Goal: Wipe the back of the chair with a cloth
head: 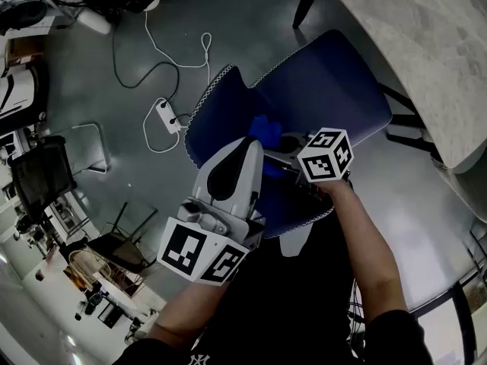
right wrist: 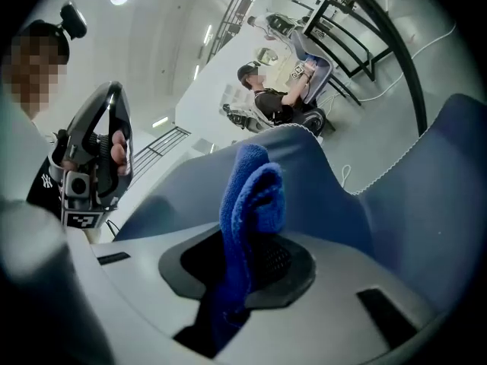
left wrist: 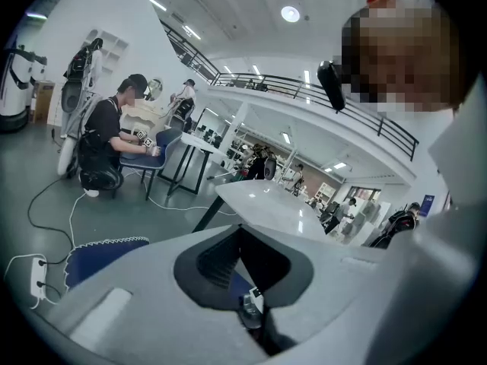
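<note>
A blue chair [head: 319,90] with white edge stitching stands below me, its back [head: 217,112] toward my grippers. A bright blue cloth [head: 265,130] sticks out of my right gripper [head: 283,144], which is shut on it just above the chair back. In the right gripper view the folded cloth [right wrist: 251,200] rises from between the jaws, with the chair [right wrist: 426,166] behind it. My left gripper [head: 249,147] hovers beside the cloth over the chair's back edge. In its own view the left gripper [left wrist: 242,261] looks shut with nothing held, and a strip of the chair [left wrist: 99,253] shows low on the left.
A white power strip [head: 167,115] and its cable lie on the grey floor left of the chair. A pale stone-look table [head: 426,44] curves along the upper right. Farther off, a seated person [left wrist: 114,139] works at another chair beside a table [left wrist: 281,204].
</note>
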{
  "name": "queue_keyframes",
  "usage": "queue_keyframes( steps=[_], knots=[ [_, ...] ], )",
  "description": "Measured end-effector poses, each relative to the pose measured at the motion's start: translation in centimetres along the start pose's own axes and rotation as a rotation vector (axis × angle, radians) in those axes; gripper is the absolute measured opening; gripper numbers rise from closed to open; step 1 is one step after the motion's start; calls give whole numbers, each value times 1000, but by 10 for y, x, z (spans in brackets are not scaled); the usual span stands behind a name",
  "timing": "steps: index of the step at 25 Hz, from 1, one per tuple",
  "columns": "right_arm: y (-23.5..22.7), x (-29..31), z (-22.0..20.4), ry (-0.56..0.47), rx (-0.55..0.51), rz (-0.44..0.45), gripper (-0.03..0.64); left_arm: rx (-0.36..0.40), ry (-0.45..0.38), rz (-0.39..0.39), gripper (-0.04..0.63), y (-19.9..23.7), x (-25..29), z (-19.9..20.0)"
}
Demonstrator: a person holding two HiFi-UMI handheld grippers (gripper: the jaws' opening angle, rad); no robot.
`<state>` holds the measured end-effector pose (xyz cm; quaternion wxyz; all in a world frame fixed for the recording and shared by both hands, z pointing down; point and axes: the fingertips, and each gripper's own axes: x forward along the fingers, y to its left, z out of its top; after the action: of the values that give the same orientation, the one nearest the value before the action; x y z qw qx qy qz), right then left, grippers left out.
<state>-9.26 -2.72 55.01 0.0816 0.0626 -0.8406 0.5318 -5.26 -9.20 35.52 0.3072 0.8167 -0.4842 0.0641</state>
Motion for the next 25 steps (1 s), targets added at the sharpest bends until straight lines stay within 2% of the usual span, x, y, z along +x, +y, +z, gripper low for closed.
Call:
queue_keyframes(
  steps=[5,11,18,25],
  knots=[
    [-34,2,-11,8,33,-12,86,-15,30,5,9,4,23,-18],
    [-69,4,-18,26,17,-42,86,-3,66,17,9,13,46,-39],
    [-107,5,-27,44,13,-77,86,54,147,51,9,24,69,-53],
    [-145,7,-39,63,40,-110,86,50,144,62,9,32,80,-56]
  ],
)
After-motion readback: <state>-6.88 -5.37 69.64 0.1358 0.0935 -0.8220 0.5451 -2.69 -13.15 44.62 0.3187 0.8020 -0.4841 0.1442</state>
